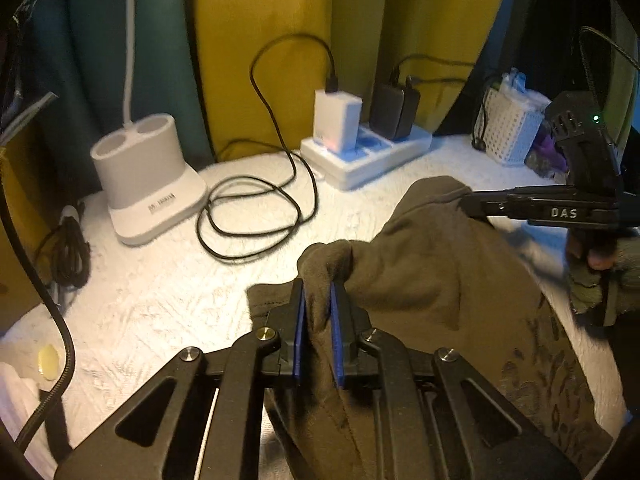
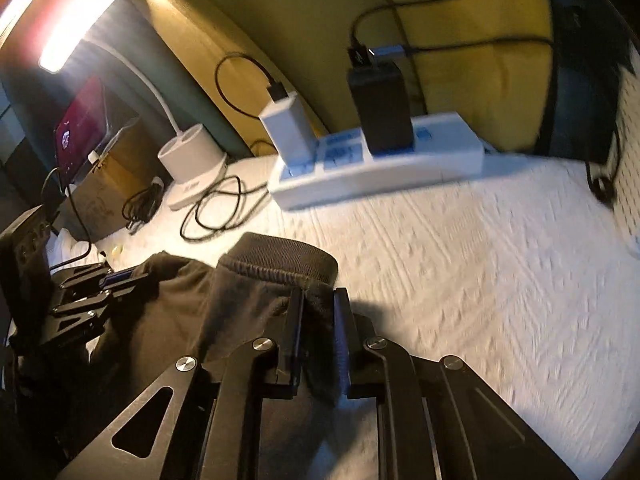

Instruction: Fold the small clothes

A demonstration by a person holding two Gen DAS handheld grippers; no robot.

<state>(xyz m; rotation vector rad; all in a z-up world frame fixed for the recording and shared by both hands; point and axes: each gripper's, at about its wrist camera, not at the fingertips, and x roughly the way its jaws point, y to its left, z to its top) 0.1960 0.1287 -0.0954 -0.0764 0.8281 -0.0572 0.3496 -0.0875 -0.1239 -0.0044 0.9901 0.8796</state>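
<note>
Up close in the left wrist view, the left gripper (image 1: 319,288) pinches a bunched fold of the dark olive garment (image 1: 432,272) between its blue pads, the cloth lifted off the white bedcover (image 1: 168,292), while the right gripper (image 1: 470,204) bites the garment's far edge and a hand (image 1: 600,264) holds its handle at the right. Over in the right wrist view, the right gripper (image 2: 320,300) is pressed together on the garment (image 2: 224,304) just below its ribbed cuff (image 2: 280,258), the left gripper (image 2: 120,280) clamps the cloth's other corner, and a power strip (image 2: 380,168) with chargers, a coiled black cable (image 2: 212,212) and a lit desk lamp (image 2: 76,24) sit beyond.
</note>
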